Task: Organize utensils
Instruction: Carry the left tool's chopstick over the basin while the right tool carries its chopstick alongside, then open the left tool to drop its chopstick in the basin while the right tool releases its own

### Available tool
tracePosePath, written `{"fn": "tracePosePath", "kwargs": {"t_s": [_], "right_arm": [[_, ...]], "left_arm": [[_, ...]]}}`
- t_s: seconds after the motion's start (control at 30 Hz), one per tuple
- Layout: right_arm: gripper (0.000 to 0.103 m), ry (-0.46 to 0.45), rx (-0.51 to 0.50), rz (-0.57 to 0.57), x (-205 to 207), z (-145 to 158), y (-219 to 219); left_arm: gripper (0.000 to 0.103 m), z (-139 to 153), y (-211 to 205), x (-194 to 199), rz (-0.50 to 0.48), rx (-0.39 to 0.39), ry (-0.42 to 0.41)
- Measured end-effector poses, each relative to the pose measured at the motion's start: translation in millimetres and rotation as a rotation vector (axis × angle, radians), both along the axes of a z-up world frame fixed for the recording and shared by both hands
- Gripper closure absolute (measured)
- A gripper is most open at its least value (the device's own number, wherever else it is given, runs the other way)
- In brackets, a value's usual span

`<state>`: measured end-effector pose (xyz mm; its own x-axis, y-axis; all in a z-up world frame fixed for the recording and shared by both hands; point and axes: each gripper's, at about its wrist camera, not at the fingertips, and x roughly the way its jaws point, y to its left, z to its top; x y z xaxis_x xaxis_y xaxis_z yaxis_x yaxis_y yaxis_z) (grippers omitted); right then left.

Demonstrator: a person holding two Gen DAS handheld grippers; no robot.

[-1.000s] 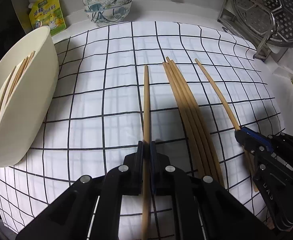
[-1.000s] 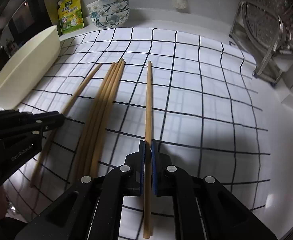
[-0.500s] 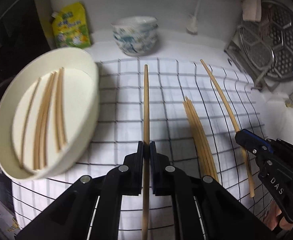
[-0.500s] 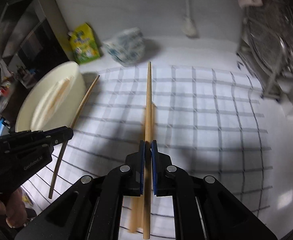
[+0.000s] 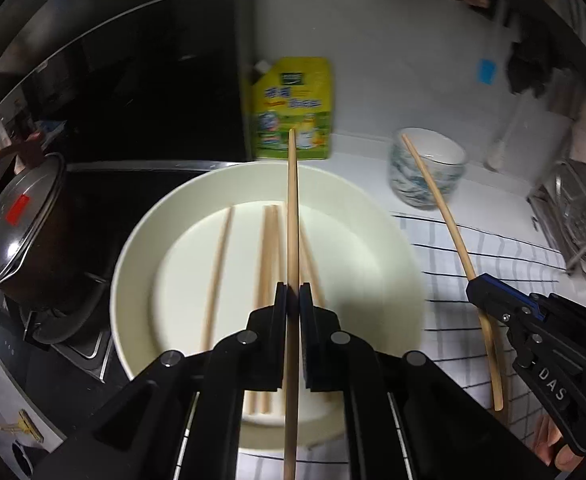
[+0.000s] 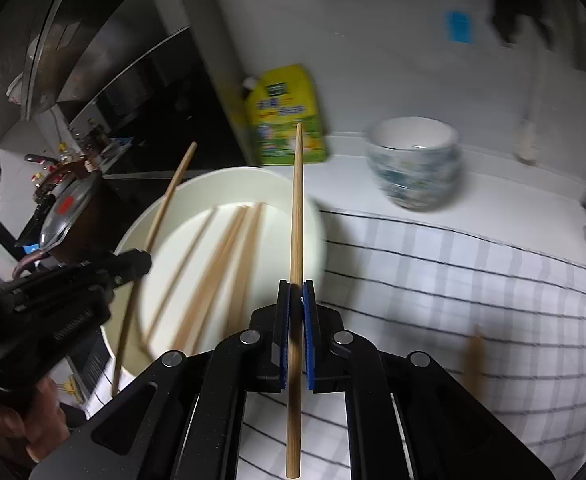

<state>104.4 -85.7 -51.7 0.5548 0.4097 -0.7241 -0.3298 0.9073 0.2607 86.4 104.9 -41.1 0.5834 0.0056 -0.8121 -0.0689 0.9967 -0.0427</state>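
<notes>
My left gripper is shut on a wooden chopstick and holds it lengthwise above the cream round tray, which has several chopsticks lying in it. My right gripper is shut on another chopstick, held in the air over the tray's right rim. In the left wrist view the right gripper and its chopstick are to the right of the tray. In the right wrist view the left gripper and its chopstick are over the tray's left side.
A checked cloth covers the counter right of the tray, with a blurred chopstick on it. Stacked patterned bowls and a yellow-green pouch stand at the back wall. A lidded pot sits left; a metal rack right.
Both grippers have lifted their chopsticks off the cloth and swung left. The left one is now over the tray, the right one at its right rim.
</notes>
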Motion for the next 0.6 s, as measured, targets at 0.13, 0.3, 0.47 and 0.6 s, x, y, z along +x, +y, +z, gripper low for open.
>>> {"fn": "tracePosePath", "kwargs": {"t_s": [0.13,0.3,0.47,0.6], "right_arm": [[0.097,0.014,0.009,0.049,17.5,-2.7,44.9],[0.097,0.058,-0.005,0.077,31.4,-15.0,84.5],[0.097,0.127,-0.019,0.047,46.0,-40.5,96.0],[0.097,0.170,-0.038,0.008,50.2,-55.9,92.9]], "left_arm": [[0.096,-10.6,33.4,8.8,0.022,-0.008,0.009],[0.096,-31.4,56.4,24.1,0.015,-0.015,0.046],[0.096,-57.7,61.7,36.1,-0.016,-0.018,0.088],[0.096,-73.2,60.9,40.0,-0.033,-0.013,0.121]]}}
